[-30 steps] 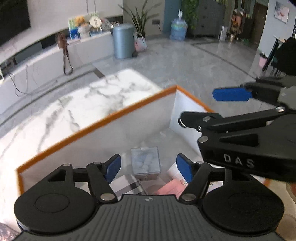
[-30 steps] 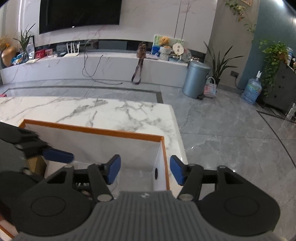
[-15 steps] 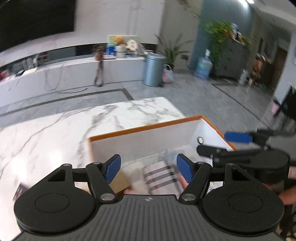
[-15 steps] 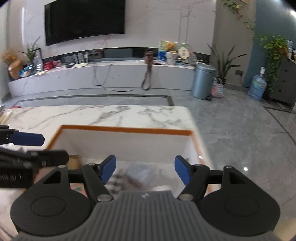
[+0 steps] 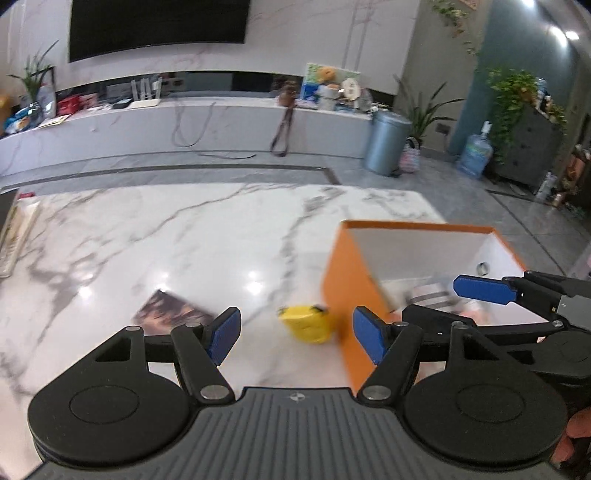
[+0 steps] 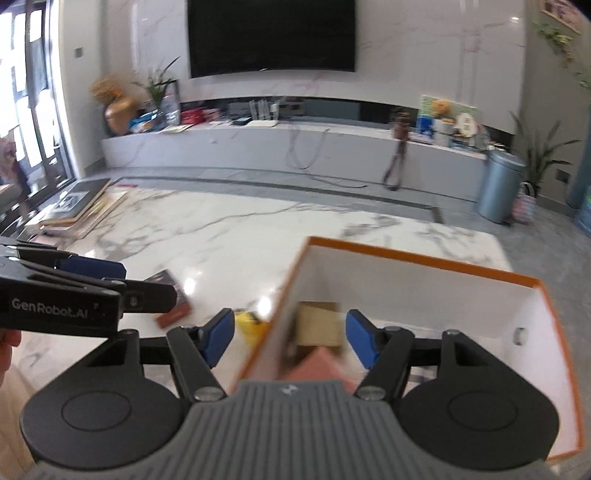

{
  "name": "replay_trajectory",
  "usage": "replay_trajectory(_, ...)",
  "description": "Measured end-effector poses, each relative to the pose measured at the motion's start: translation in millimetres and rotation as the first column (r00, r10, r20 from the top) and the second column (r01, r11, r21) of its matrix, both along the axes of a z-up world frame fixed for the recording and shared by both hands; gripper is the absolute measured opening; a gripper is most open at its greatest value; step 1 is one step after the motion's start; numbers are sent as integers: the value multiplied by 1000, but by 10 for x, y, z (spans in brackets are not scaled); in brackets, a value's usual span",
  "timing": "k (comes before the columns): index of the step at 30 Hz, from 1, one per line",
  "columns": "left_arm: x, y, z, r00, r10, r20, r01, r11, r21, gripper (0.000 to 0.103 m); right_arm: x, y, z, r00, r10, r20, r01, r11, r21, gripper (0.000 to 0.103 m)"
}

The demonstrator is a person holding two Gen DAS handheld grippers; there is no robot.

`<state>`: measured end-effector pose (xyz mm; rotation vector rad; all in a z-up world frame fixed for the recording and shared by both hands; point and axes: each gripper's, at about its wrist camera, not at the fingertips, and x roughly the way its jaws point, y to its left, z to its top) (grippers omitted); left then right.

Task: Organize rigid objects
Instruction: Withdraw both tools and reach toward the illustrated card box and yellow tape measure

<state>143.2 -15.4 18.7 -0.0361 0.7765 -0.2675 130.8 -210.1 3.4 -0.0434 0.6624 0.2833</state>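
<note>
Home living room: wall TV [image 6: 271,35], houseplants [image 5: 517,88].

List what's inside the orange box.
Inside the orange box: a tan cardboard box, a pink item and something striped. The gripper bodies hide the rest.

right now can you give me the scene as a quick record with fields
surface: white marble table
container: orange box, open top, white inside
in box: tan block, pink item, blurred striped item
outside box: yellow object beside the box's left wall; dark booklet flat, further left
left tool: open, empty, aimed toward the yellow object
right tool: closing, nothing gripped, over the box's left wall
</note>
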Motion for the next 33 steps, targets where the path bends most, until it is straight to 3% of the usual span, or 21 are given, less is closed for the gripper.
replay_trajectory(7, 10, 489, -136, 997, 68, -40, -67, 997, 43, 82, 122, 380, -100, 994, 108, -33, -109, 993, -52, 56)
replay_trajectory(17, 293, 715, -421, 982, 130, -140, -119, 989, 89, 83, 505, 803, -266, 968, 210, -138, -229, 963, -143, 55)
replay_trajectory(20, 459, 755, -514, 966, 167, -195, -163, 986, 38, 84, 681, 880, -315, 949, 254, -186, -292, 932, -217, 55)
replay_trajectory(23, 593, 722, -587, 959, 185, -217, -182, 983, 33, 85, 855, 919, -370, 926, 288, -245, -355, 887, -296, 55)
replay_trajectory(27, 761, 685, -694, 946, 214, -244, -211, 977, 38, 86, 1045, 992, -469, 889, 339, -307, -444, 802, -399, 52)
replay_trajectory(31, 898, 755, -805, 914, 305, -269, -316, 949, 1, 88, 1178, 1049, -576, 859, 359, -364, -499, 746, -442, 37)
replay_trajectory(33, 946, 775, -863, 897, 340, -282, -355, 935, -1, 88, 1231, 1065, -628, 847, 361, -390, -517, 727, -451, 35)
